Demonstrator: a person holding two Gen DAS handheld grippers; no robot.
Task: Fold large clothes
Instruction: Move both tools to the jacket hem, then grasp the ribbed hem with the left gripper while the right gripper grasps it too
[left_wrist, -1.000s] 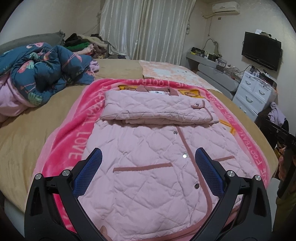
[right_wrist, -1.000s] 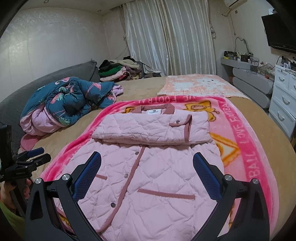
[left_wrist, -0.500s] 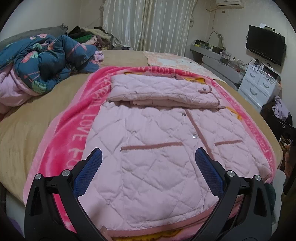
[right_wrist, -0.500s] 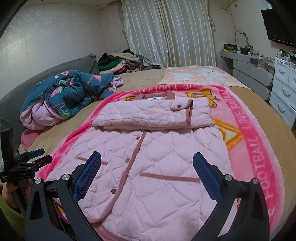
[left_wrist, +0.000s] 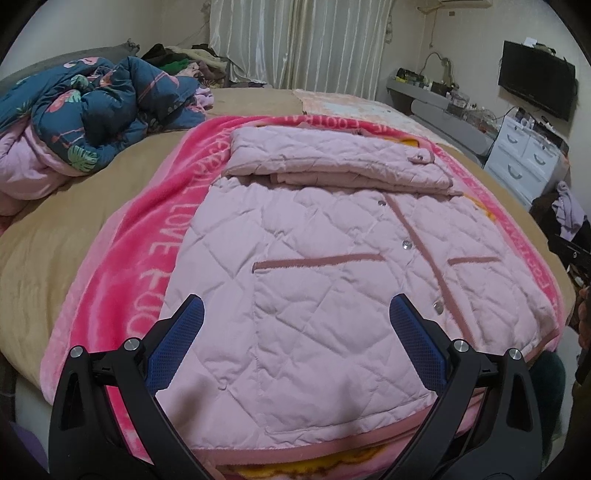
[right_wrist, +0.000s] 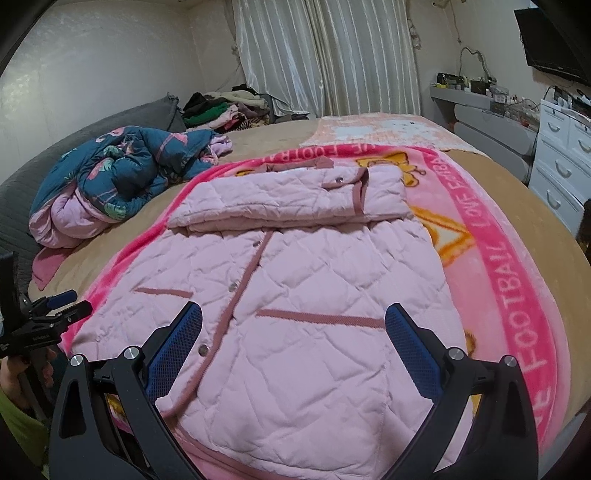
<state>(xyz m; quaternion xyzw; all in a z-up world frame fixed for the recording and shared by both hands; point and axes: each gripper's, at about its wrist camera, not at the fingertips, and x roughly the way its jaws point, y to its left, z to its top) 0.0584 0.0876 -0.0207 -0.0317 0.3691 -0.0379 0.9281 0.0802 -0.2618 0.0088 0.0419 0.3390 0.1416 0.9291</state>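
Since a second ago: both my tongs have come lower and nearer the hem; the jacket now fills more of each view.
Left tongs (left_wrist: 293, 314): blue-padded jaws wide apart, nothing between them, poised over the left hem corner, I judge to take that corner.
Right tongs (right_wrist: 293, 323): likewise spread and empty, over the right half of the hem, so both corners can lift together.
Pale pink quilted jacket with dusty-rose trim (left_wrist: 314, 280): flat, snapped shut, front up; sleeves already folded across the chest in a band, leaving a rectangle for the bottom-up fold.
Bright pink lettered fleece blanket (left_wrist: 147, 236): spread under the jacket as a work surface.
Crumpled navy flamingo-print quilt (right_wrist: 125, 173): pushed well aside, clear of folding.
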